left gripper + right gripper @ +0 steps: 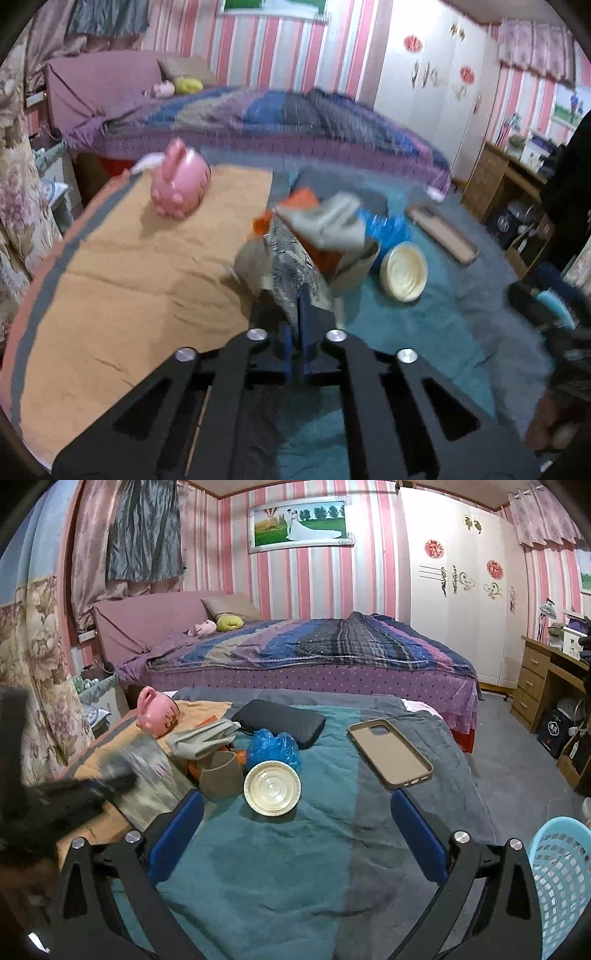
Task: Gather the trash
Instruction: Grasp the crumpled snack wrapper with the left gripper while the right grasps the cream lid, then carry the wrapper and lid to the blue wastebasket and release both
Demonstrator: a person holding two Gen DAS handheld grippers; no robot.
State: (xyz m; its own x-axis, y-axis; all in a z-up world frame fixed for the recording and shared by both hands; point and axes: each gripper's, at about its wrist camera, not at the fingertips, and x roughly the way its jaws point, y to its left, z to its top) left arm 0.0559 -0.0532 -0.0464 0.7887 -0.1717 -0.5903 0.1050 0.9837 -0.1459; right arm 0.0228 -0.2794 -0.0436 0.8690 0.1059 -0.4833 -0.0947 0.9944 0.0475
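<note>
My left gripper (299, 295) is shut on a crumpled grey printed wrapper (288, 266), lifted over the table's trash pile; the view is blurred. The wrapper also shows in the right wrist view (147, 771). The pile holds a grey paper piece (332, 221), orange scraps (303, 197), a brown paper cup (221, 775), a blue plastic bag (273, 747) and a round cream lid (272, 788). My right gripper (297, 808) is open and empty, low over the teal cloth, just in front of the lid.
A pink rabbit piggy bank (181, 182) stands on the orange cloth. A brown phone case (389, 753) and a black pouch (279, 720) lie on the table. A light blue basket (561, 882) stands at the right. A bed (314, 653) lies behind.
</note>
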